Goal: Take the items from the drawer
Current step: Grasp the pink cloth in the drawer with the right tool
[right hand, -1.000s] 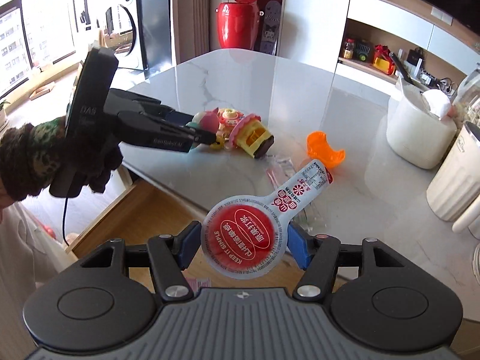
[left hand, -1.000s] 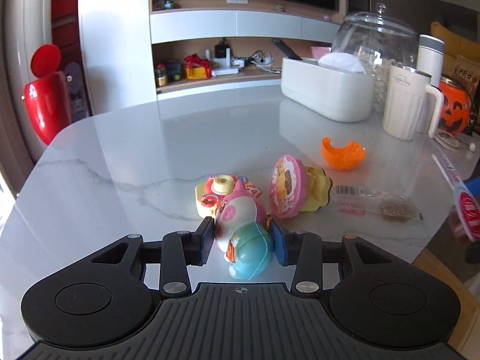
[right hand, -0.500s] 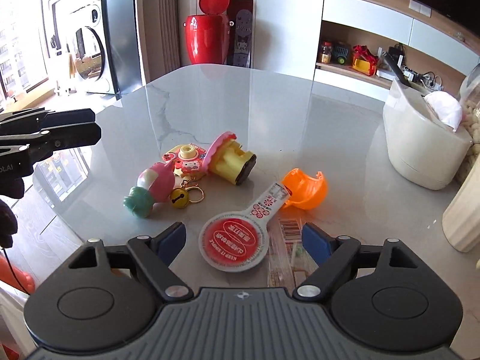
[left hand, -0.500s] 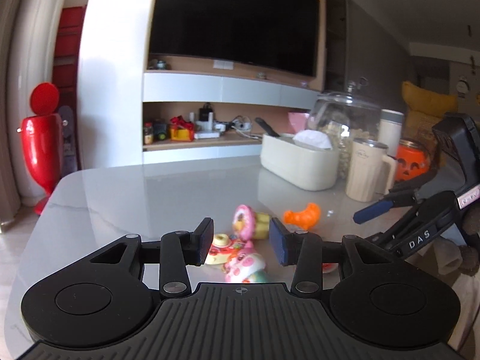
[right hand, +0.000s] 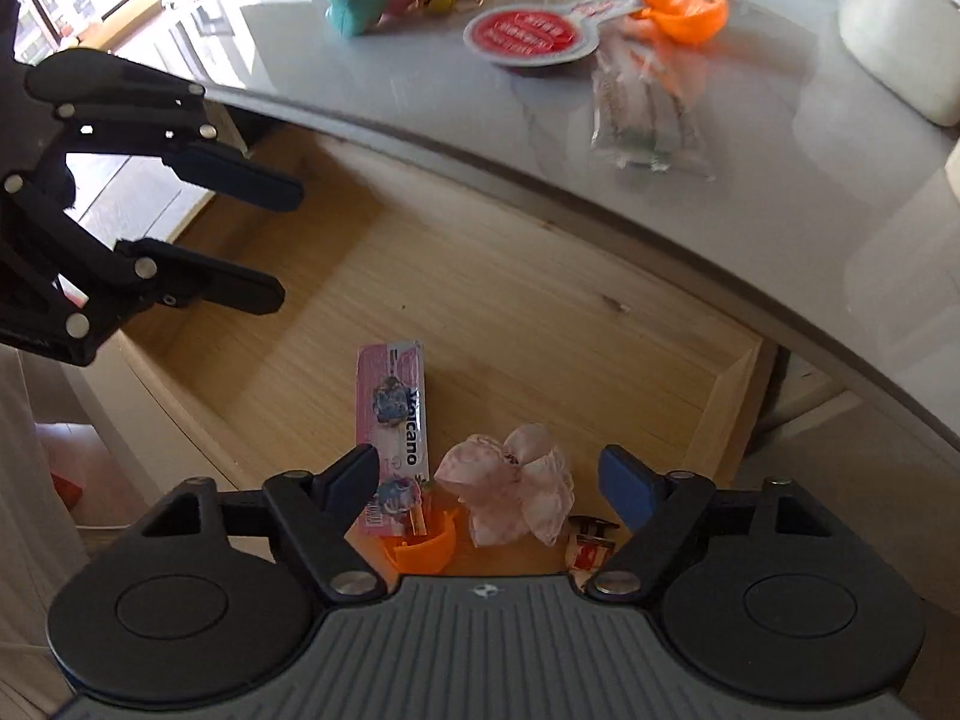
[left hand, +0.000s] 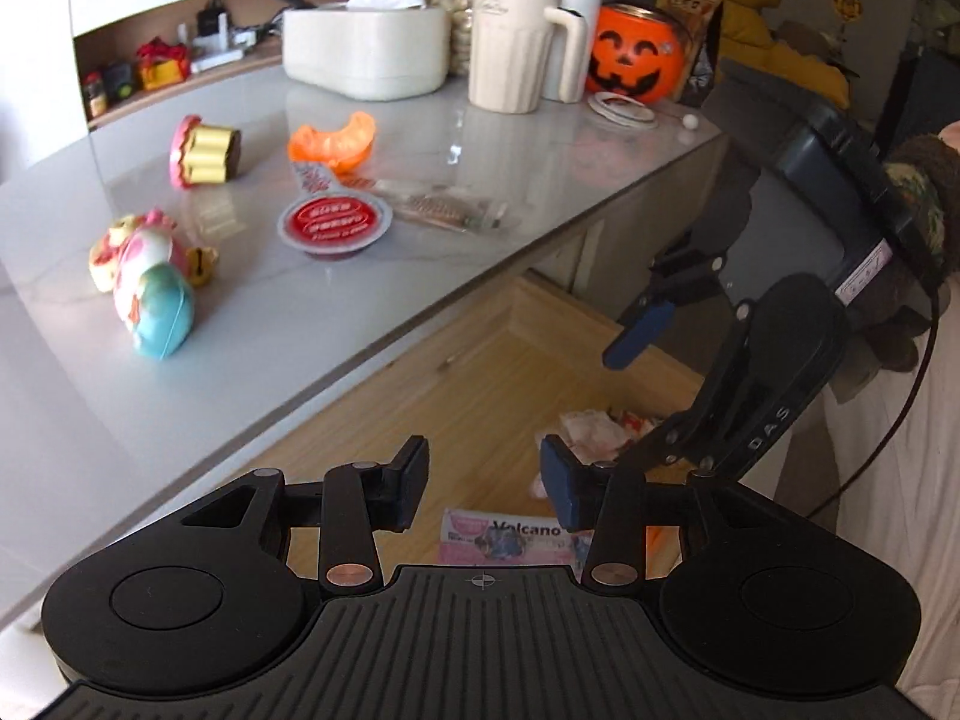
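Left wrist view: the left tongs (left hand: 485, 483) point down over the open wooden drawer (left hand: 480, 372), their pads apart with nothing between them. Just beyond the tips, at 12 o'clock, a pink Volcano packet (left hand: 510, 537) lies flat on the drawer floor. A crumpled pink wrapper (left hand: 591, 429) sits near it at 1 o'clock. The right tongs (left hand: 606, 402) reach in from 2 o'clock, held by a hand in a dark fuzzy sleeve (left hand: 918, 204). On the grey counter (left hand: 300, 324) at 10 to 11 o'clock lie a pink and teal toy (left hand: 153, 282), a red-lidded cup (left hand: 335, 227), an orange shell (left hand: 333, 141), a yellow cupcake toy (left hand: 204, 153) and a clear sachet (left hand: 447, 210). Farther back stand a white box (left hand: 366, 54), a cream mug (left hand: 516, 48) and a pumpkin bucket (left hand: 636, 54).

Right wrist view: the right tongs (right hand: 489, 480) hang steeply over the same drawer (right hand: 510, 312); their jaws are closing, and the pads do not yet press on anything. Between the tips lies the crumpled wrapper (right hand: 510, 486). The Volcano packet (right hand: 393, 420) lies at 11 o'clock beside the left pad. An orange cup piece (right hand: 423, 549) sits at its near end, and a small red and white item (right hand: 591, 546) lies at 5 o'clock of the wrapper. The left tongs (right hand: 288, 240) enter at 9 o'clock, pads apart and empty. The counter (right hand: 780, 228) carries the removed things at 12 o'clock.
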`<state>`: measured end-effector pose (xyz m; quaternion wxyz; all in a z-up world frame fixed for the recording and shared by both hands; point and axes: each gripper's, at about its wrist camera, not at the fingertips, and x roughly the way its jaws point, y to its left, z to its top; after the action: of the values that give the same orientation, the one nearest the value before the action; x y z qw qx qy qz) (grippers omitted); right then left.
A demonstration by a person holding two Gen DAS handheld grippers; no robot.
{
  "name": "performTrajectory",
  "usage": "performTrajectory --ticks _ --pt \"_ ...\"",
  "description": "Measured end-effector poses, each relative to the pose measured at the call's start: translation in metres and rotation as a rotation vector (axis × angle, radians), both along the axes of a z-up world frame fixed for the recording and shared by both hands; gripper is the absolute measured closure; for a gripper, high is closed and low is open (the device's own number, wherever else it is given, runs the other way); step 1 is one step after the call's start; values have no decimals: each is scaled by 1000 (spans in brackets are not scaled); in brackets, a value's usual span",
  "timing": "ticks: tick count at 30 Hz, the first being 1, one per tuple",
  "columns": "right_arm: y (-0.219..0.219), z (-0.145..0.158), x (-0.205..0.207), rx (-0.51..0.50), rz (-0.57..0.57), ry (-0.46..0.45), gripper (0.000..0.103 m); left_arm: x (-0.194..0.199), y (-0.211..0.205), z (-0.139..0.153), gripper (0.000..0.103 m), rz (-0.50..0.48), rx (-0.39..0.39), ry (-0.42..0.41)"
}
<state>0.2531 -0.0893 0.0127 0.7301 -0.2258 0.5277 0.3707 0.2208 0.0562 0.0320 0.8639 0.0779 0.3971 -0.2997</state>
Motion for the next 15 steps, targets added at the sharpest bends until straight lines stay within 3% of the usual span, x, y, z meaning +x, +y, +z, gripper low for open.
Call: performTrajectory --ticks 4,7,11,15 --pt "40 -35 6 -39 77 114 28 -4 23 -6 59 67 -10 15" --pt "64 -60 2 -114 157 143 30 -7 36 -13 59 101 4 38" --pt "64 -62 -3 -159 201 123 30 -12 49 -21 59 135 17 68" --pt "49 -60 -6 -243 255 6 30 -16 51 -24 59 117 9 91"
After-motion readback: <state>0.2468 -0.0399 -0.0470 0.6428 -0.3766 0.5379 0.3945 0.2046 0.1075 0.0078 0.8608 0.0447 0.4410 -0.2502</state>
